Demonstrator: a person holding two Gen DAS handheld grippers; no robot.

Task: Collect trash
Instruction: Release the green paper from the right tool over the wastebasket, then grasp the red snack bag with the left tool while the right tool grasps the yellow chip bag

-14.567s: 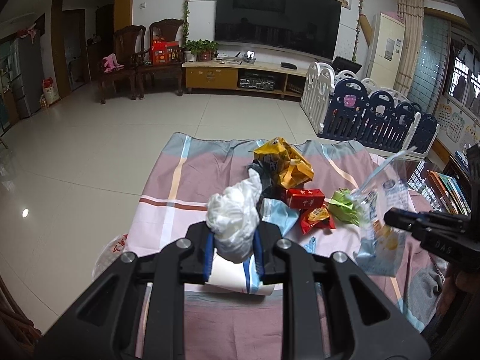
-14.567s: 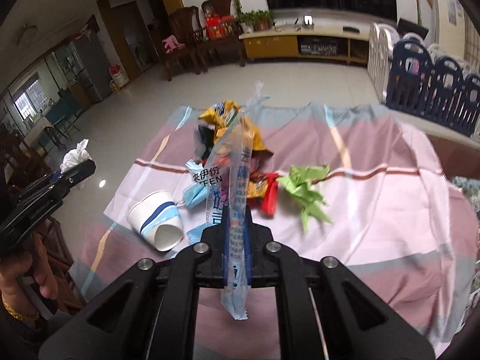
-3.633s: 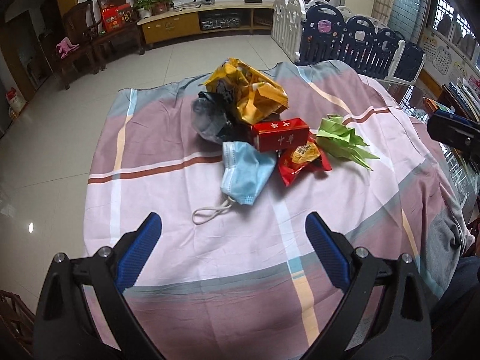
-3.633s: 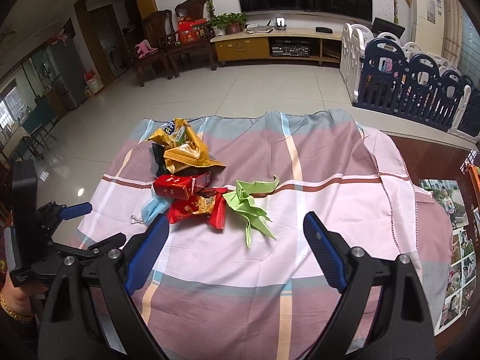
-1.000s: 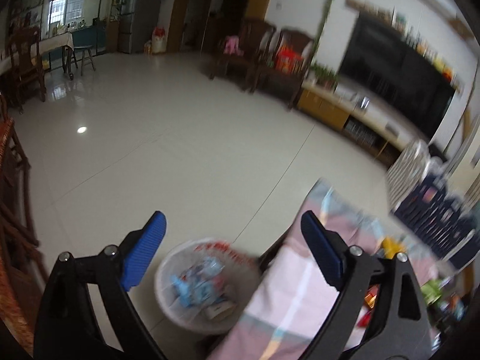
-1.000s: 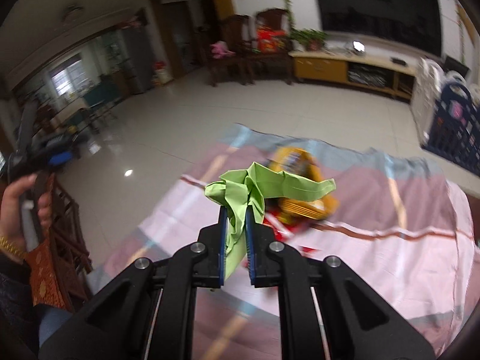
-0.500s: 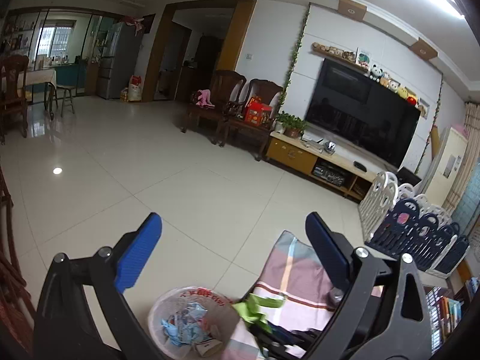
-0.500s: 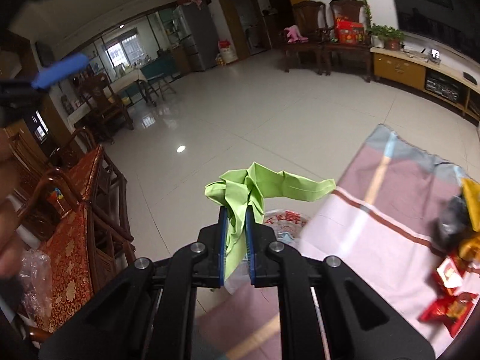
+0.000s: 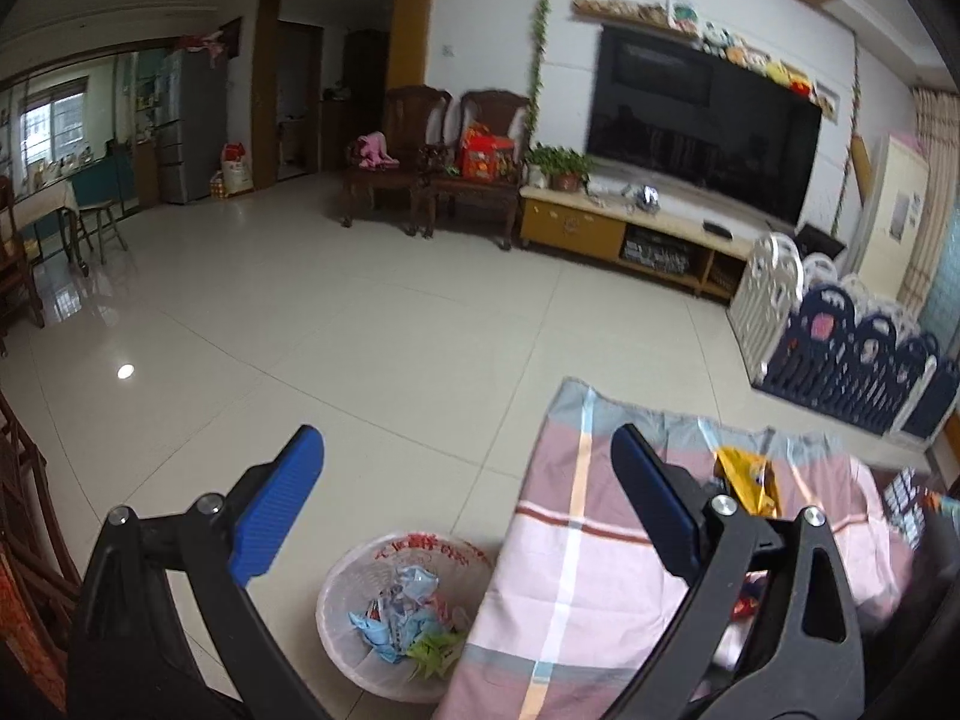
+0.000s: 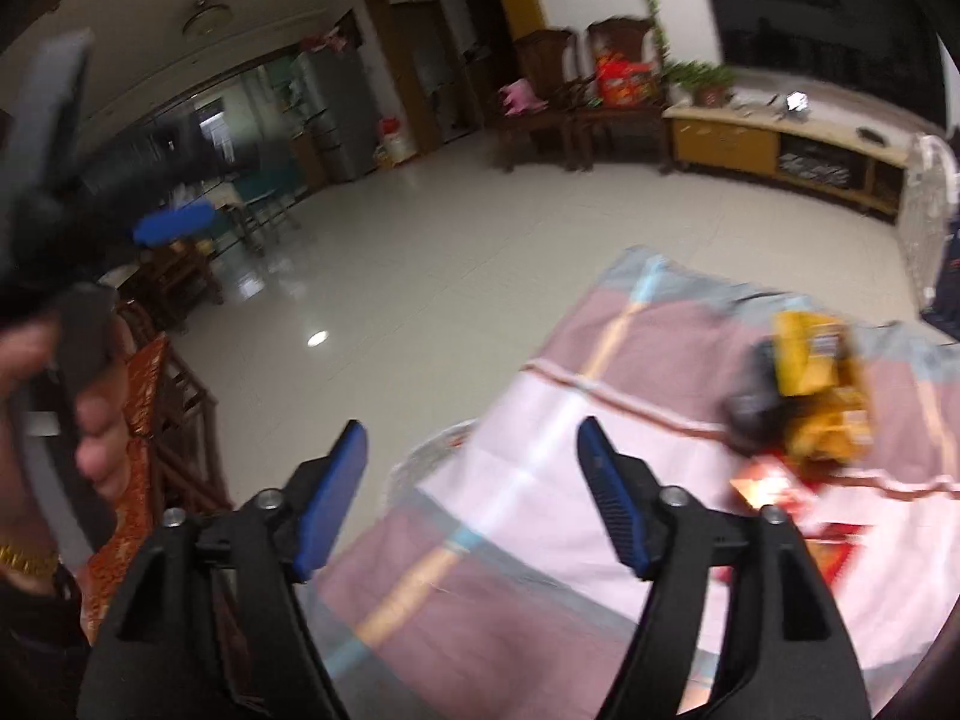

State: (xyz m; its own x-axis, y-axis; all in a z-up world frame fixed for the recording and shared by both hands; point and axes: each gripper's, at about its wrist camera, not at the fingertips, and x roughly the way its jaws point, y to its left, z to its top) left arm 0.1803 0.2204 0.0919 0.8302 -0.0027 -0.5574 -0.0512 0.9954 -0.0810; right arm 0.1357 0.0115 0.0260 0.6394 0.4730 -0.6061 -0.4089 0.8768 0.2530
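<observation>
A white trash basket (image 9: 336, 642) stands on the floor by the table's left edge; it holds blue wrappers and a crumpled green paper (image 9: 433, 649). My left gripper (image 9: 465, 474) is open and empty, held high above the basket. My right gripper (image 10: 471, 459) is open and empty over the table's left edge; the basket's rim (image 10: 420, 457) shows just past the cloth. A yellow snack bag (image 10: 816, 396), a dark bag (image 10: 750, 405) and red wrappers (image 10: 780, 489) lie on the plaid tablecloth (image 10: 540, 528). The yellow bag also shows in the left wrist view (image 9: 747, 480).
Wooden chairs with red cushions (image 10: 144, 408) stand left of the table. The tiled floor (image 9: 360, 324) spreads beyond the basket. A TV stand (image 9: 636, 234), two chairs (image 9: 456, 162) and a playpen fence (image 9: 840, 336) line the far side.
My right gripper has opened and let go of the green paper, which now lies in the basket. It has swung back toward the table. My left gripper has stayed open.
</observation>
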